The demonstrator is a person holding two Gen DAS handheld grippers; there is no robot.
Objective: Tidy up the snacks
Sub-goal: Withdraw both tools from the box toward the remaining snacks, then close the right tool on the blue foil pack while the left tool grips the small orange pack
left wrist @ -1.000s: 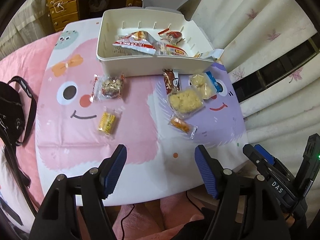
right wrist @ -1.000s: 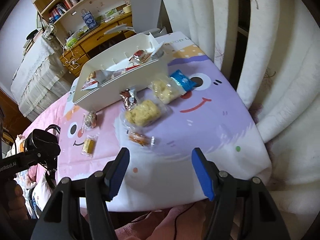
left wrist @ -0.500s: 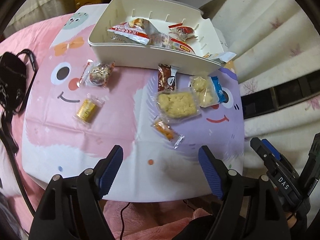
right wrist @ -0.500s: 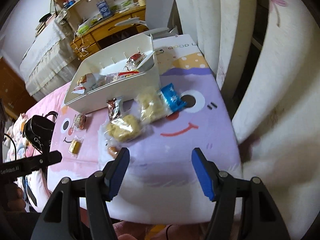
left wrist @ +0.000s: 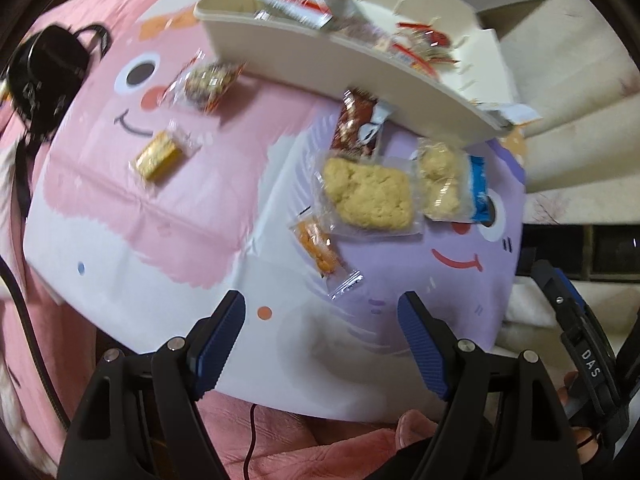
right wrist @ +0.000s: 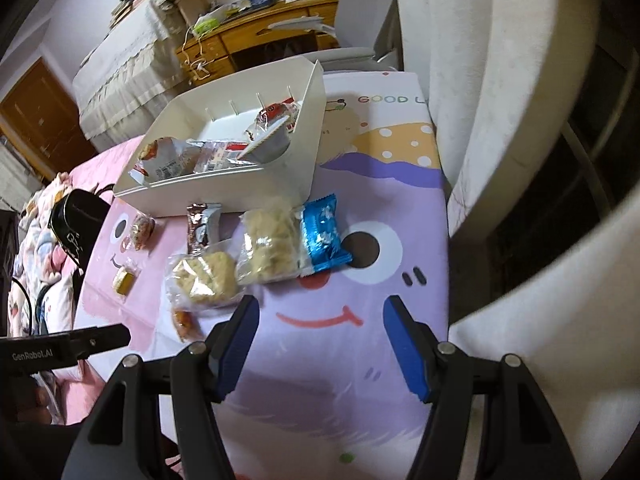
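Observation:
A white box (left wrist: 400,92) at the back of the cartoon tablecloth holds several wrapped snacks. Loose in front of it lie a brown packet (left wrist: 356,124), a big pale cracker pack (left wrist: 370,194), a smaller cracker pack with a blue end (left wrist: 444,184), an orange snack (left wrist: 320,248), a yellow bar (left wrist: 158,156) and a round nutty snack (left wrist: 210,80). My left gripper (left wrist: 320,312) hangs open and empty above the table's near edge, just short of the orange snack. My right gripper (right wrist: 320,312) is open and empty over the purple face, below the blue packet (right wrist: 322,236) and cracker packs (right wrist: 206,276).
Pale curtains (right wrist: 500,120) hang close along the table's right side. A black bag (left wrist: 44,68) lies on the pink bedding to the left. A wooden desk (right wrist: 256,36) and a grey chair (right wrist: 360,12) stand behind the box (right wrist: 296,160). A pink sleeve (left wrist: 320,452) is below my left gripper.
Both grippers have come down and in toward the loose snacks, and both views have rolled. The left jaws have widened a little. No snack has moved.

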